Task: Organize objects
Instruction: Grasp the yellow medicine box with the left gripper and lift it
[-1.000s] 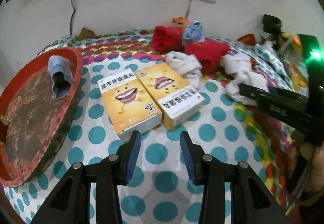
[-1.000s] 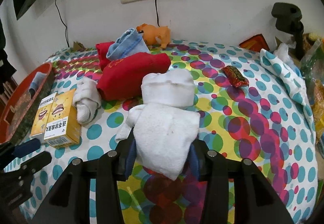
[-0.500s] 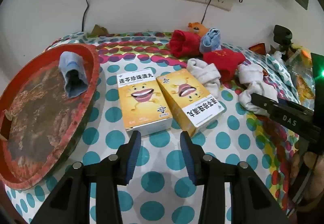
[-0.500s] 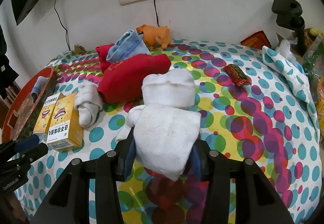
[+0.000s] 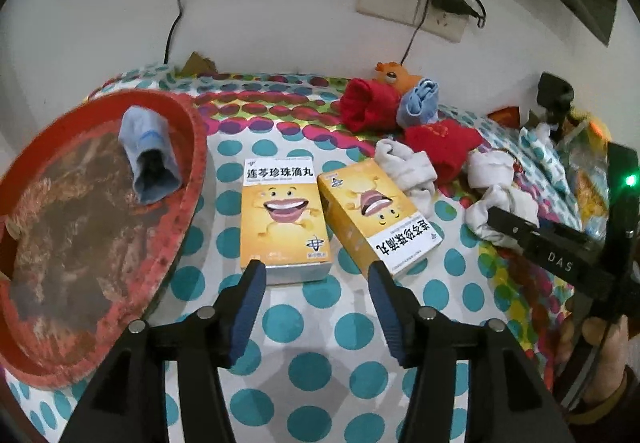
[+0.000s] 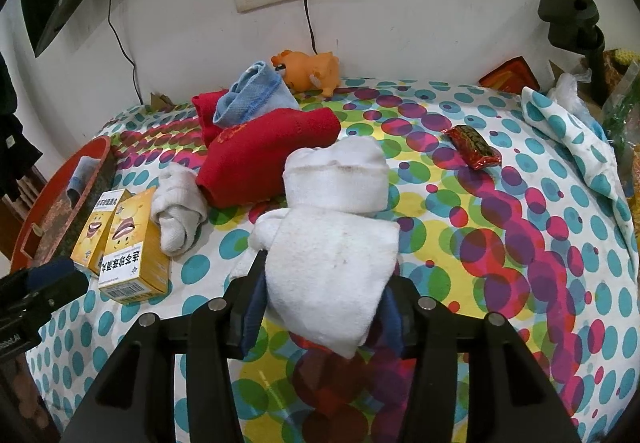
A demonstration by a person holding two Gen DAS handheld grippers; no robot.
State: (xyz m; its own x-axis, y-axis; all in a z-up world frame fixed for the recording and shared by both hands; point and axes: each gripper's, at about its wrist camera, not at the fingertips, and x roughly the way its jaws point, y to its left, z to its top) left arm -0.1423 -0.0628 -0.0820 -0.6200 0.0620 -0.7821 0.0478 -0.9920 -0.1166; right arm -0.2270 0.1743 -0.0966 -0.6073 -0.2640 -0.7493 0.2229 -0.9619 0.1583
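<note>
The left gripper (image 5: 316, 287) has just been opening and stands wide with nothing between its jaws, just short of two yellow boxes (image 5: 286, 219) lying side by side beside the red tray (image 5: 192, 179). The right gripper (image 6: 320, 307) has been easing apart too, though the white sock (image 6: 332, 243) sits between its pads, resting on the dotted cloth (image 6: 520, 243).

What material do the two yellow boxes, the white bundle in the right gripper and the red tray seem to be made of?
Yellow boxes: probably glossy printed cardboard, given the sharp folded edges and the barcode flap. White bundle: soft knitted fabric with a ribbed cuff, likely a cotton sock. Red tray: hard and rigid with a worn, mottled surface; plastic or lacquered wood, I cannot tell which.
</note>
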